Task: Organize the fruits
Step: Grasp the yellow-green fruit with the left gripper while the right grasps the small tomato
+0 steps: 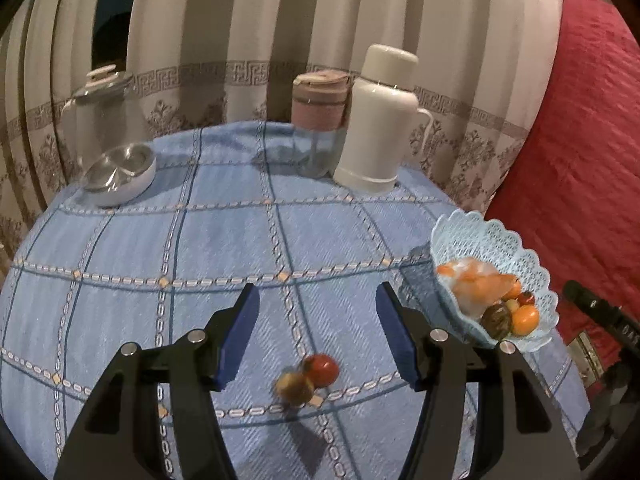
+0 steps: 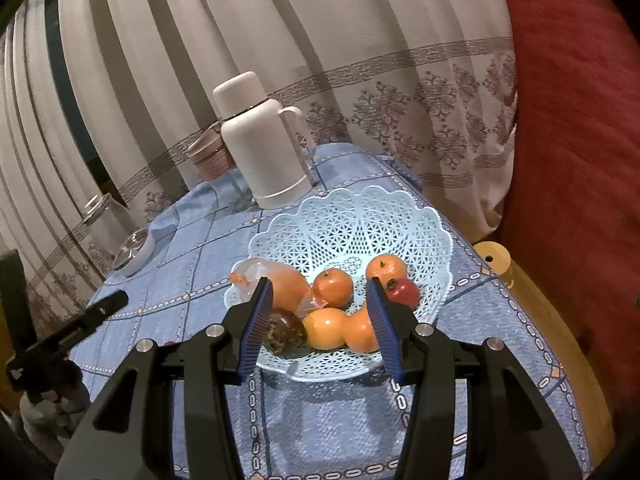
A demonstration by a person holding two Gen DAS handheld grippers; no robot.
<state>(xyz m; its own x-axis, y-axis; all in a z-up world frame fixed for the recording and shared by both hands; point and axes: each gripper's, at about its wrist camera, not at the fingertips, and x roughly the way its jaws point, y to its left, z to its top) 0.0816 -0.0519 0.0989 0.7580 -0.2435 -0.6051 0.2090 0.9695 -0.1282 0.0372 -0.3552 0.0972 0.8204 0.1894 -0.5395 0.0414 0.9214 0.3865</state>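
Observation:
A pale blue lattice basket (image 2: 352, 220) stands on the blue checked tablecloth and holds several oranges (image 2: 332, 287), a red fruit (image 2: 404, 293), a dark brownish fruit (image 2: 285, 334) and a bagged orange fruit (image 2: 280, 285). My right gripper (image 2: 318, 294) is open and empty, just above the basket's near side. In the left wrist view the basket (image 1: 480, 240) is at the right. A red fruit (image 1: 321, 369) and a brownish fruit (image 1: 295, 389) lie touching on the cloth. My left gripper (image 1: 316, 300) is open and empty above them.
A white thermos (image 1: 376, 120), a pink-lidded cup (image 1: 320, 104), a glass jar (image 1: 100, 108) and a white dish (image 1: 120, 176) stand along the table's far edge. Striped curtains hang behind. A red cushion (image 1: 580, 140) is at the right. A yellow object (image 2: 494, 258) sits beyond the table's right edge.

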